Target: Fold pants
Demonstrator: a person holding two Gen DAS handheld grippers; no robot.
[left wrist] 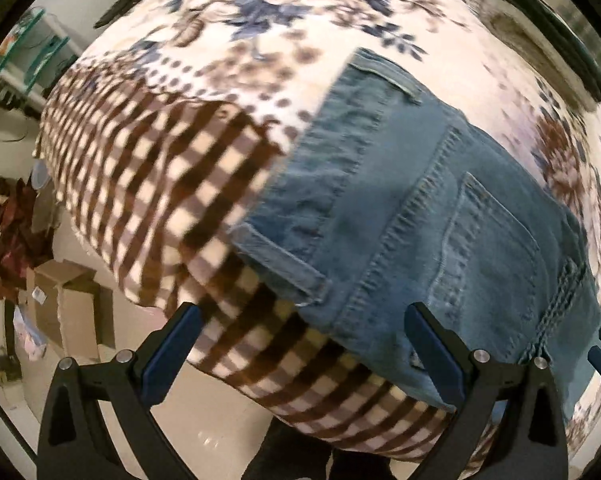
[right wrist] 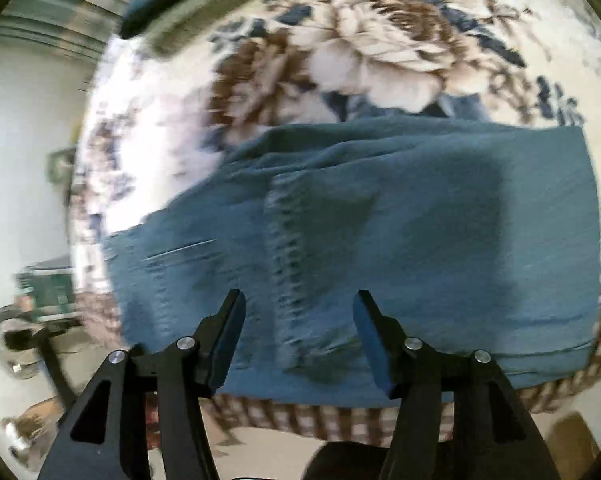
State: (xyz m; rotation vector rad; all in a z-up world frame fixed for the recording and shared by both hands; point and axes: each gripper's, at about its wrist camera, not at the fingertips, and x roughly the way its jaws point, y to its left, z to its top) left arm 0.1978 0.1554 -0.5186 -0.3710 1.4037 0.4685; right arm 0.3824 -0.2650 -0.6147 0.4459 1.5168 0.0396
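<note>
The jeans point(left wrist: 440, 216) lie on a patterned blanket point(left wrist: 148, 168), apparently folded lengthwise with the legs stacked, so judging from this the cross folds remain. The left claw point(left wrist: 304, 344) hovers spread wide and empty, the waistband and back pocket at its 1 o'clock. The right claw point(right wrist: 298, 336) is likewise parted, holding nothing, above the near edge, with denim point(right wrist: 420, 220) spreading toward 12 o'clock.

Blue denim pants point(left wrist: 440, 216), cream blanket point(left wrist: 228, 60) with brown-blue florals, brown checked border
</note>
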